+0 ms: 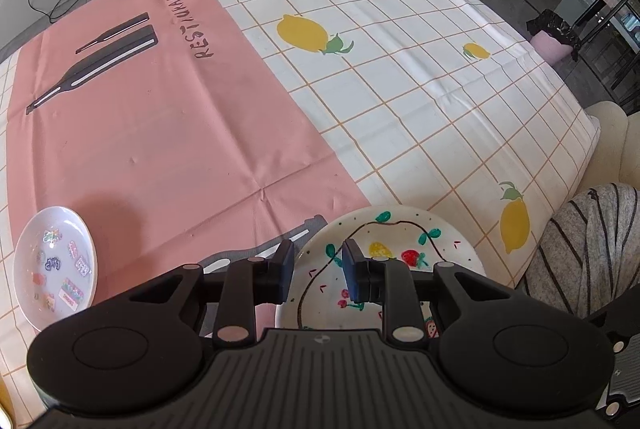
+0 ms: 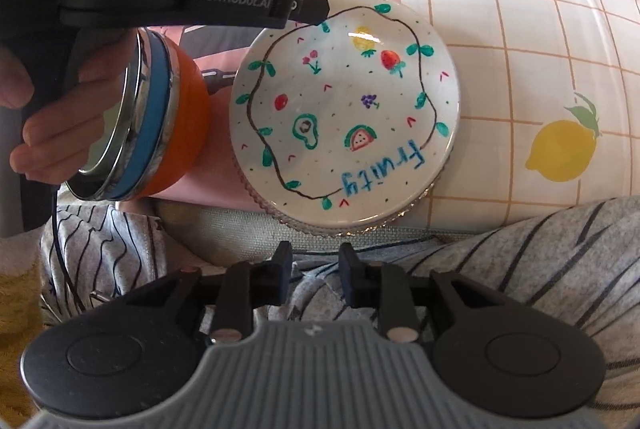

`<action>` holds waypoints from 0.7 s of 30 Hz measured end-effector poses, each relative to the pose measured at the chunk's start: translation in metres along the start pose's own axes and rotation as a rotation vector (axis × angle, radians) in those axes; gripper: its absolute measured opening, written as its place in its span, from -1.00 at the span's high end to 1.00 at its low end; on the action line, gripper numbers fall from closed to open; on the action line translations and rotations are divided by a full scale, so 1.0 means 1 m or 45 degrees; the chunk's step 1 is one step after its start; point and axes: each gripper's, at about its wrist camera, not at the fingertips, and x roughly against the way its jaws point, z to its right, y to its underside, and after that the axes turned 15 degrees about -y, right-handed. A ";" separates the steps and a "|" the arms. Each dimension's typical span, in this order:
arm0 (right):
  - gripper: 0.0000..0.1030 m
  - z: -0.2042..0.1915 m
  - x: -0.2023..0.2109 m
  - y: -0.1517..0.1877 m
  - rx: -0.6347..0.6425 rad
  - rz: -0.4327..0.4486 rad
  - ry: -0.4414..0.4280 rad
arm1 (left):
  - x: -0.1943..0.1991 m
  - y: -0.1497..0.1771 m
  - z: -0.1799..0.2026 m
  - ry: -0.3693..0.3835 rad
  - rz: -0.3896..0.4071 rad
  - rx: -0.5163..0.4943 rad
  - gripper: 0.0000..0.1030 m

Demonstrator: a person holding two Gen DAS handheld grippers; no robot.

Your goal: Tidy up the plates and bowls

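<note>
A white plate painted with fruit and the word "fruity" (image 2: pixel 344 109) lies at the near table edge, stacked on a ribbed glass dish (image 2: pixel 360 227). It also shows in the left wrist view (image 1: pixel 400 241). My left gripper (image 1: pixel 318 269) hovers open over its near-left rim, holding nothing; its finger (image 2: pixel 308 9) shows from the side in the right wrist view. My right gripper (image 2: pixel 314 269) is open and empty, off the table edge above my lap. A small white plate with stickers (image 1: pixel 56 265) lies at the left on the pink mat.
An orange bowl with a blue band and steel rim (image 2: pixel 160 117) stands tilted left of the fruit plate, beside a hand. A pink mat (image 1: pixel 160 109) lies on the lemon-print tablecloth (image 1: pixel 400 89). Striped clothing (image 2: pixel 520 269) lies at the near edge.
</note>
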 end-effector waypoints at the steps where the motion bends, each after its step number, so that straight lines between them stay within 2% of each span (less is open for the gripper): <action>1: 0.51 -0.001 -0.003 -0.001 0.008 -0.015 0.002 | 0.000 0.000 0.000 -0.002 -0.001 -0.003 0.44; 7: 0.53 0.009 -0.022 -0.009 -0.017 -0.029 0.046 | -0.005 0.000 -0.004 -0.052 -0.053 0.053 0.44; 12: 0.57 0.013 -0.013 -0.012 -0.013 0.032 0.044 | -0.009 -0.003 -0.006 -0.091 -0.053 0.080 0.43; 16: 0.57 0.015 -0.009 -0.020 -0.014 0.069 0.062 | -0.010 -0.006 -0.013 -0.070 -0.064 0.128 0.43; 21: 0.55 0.014 -0.008 -0.019 0.017 0.086 0.059 | 0.009 -0.006 -0.023 -0.062 0.011 0.172 0.43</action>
